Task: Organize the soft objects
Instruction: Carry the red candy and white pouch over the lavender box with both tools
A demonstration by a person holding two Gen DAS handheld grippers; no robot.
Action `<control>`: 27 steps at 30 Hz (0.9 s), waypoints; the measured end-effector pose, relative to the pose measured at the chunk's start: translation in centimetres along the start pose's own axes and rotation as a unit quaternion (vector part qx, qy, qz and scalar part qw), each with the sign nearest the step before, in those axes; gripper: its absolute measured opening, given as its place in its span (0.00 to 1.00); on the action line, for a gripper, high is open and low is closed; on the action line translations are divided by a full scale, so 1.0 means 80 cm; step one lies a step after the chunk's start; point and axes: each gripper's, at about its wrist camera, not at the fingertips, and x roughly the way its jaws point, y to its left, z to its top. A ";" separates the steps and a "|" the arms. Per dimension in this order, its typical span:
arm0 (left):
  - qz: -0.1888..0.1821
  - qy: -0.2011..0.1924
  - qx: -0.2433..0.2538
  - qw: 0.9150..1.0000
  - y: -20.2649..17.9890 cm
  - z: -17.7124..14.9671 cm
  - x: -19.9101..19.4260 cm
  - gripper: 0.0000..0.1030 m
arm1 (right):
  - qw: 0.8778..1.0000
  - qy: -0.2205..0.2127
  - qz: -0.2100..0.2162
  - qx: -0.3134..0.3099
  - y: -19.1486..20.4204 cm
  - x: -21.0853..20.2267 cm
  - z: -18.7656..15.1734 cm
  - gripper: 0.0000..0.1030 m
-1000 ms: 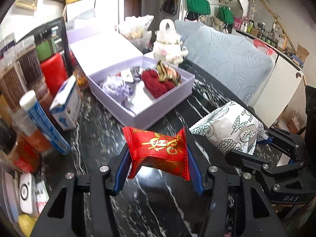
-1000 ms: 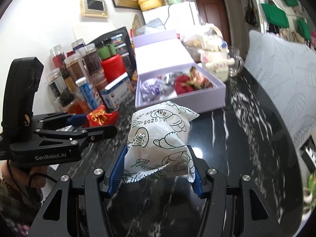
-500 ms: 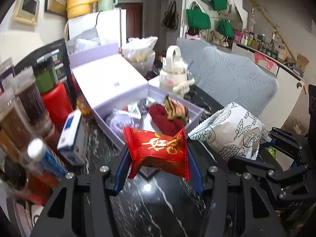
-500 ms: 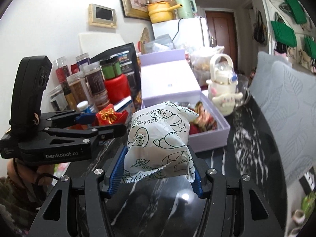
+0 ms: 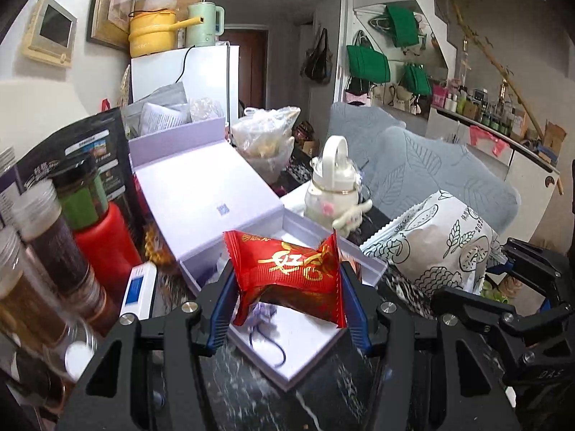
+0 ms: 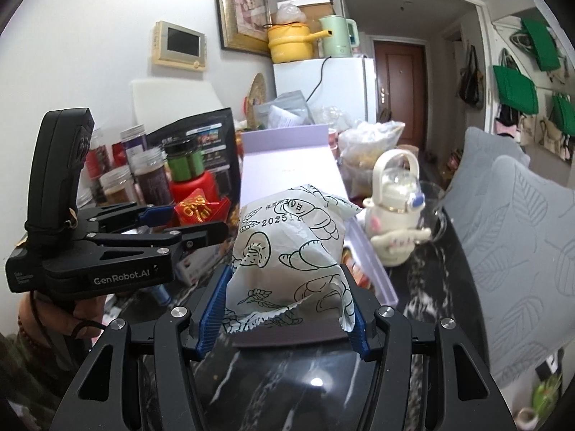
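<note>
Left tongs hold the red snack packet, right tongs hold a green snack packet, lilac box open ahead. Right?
Not quite. The right tongs hold a white packet with line drawings, as the right wrist view shows. The left tongs do hold the red packet, and the lilac box is open.

I hold the left gripper over the near corner of the open box, a snack packet between its pads. To its right, the right gripper carries a printed pouch before the box's near end. The box's lid lies back behind the box, toward the table's far edge. Along the table's left edge I see jars standing in a row, with a small carton between them and the box. A kettle-shaped bottle stands right of the box, a cushion beyond the table's right edge.
</note>
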 end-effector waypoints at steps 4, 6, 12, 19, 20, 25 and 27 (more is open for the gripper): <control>0.001 -0.012 0.001 1.000 0.004 0.020 0.013 0.52 | 1.000 -0.003 -0.006 0.000 -0.011 0.012 0.016 0.56; 0.002 -0.016 0.001 1.000 0.005 0.029 0.022 0.52 | 1.000 -0.005 -0.009 0.000 -0.017 0.020 0.024 0.56; -0.001 -0.019 0.005 1.000 0.010 0.050 0.049 0.52 | 1.000 -0.009 -0.016 0.007 -0.032 0.042 0.038 0.56; 0.009 -0.011 0.002 1.000 0.026 0.061 0.080 0.52 | 1.000 -0.012 -0.014 0.009 -0.047 0.074 0.050 0.56; 0.010 -0.007 0.002 1.000 0.028 0.060 0.084 0.52 | 1.000 -0.013 -0.012 0.009 -0.049 0.079 0.051 0.56; 0.018 0.009 -0.008 1.000 0.043 0.055 0.106 0.52 | 1.000 -0.011 -0.009 0.022 -0.055 0.106 0.050 0.56; 0.025 0.014 -0.009 1.000 0.048 0.053 0.116 0.52 | 1.000 -0.008 -0.008 0.026 -0.057 0.118 0.046 0.56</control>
